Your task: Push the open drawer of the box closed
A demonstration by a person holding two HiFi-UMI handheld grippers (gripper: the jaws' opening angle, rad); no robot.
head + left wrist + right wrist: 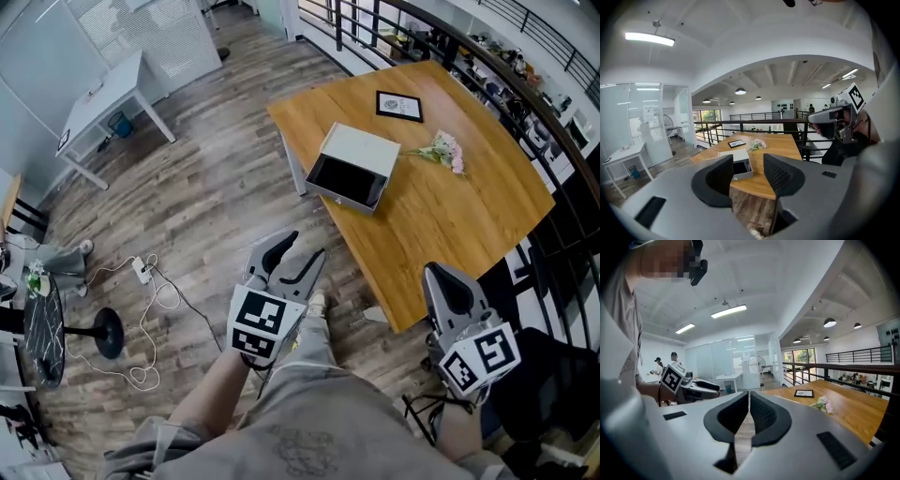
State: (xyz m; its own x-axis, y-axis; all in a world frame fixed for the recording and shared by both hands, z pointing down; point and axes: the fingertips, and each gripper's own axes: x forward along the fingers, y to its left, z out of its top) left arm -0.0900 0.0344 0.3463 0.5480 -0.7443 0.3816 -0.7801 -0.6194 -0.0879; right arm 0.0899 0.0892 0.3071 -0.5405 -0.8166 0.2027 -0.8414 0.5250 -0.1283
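Note:
A white box (pixel 356 155) lies on the wooden table (pixel 450 216) near its left edge, its dark drawer (pixel 344 180) pulled out toward me. Both grippers hang low in front of my body, well short of the table. My left gripper (pixel 300 253) is open with nothing between its jaws. In the left gripper view the box (pixel 739 165) shows in the gap of the left gripper (pixel 747 174), far off. My right gripper (pixel 442 279) is shut and empty, off the table's near corner. In the right gripper view the right gripper (pixel 749 399) has its pads pressed together.
A framed picture (pixel 399 105) and a small bunch of flowers (pixel 443 150) lie on the table beyond the box. A black railing (pixel 553 122) runs along the right. A white desk (pixel 103 94), a floor cable (pixel 150 291) and a dark round stand (pixel 42 328) are to the left.

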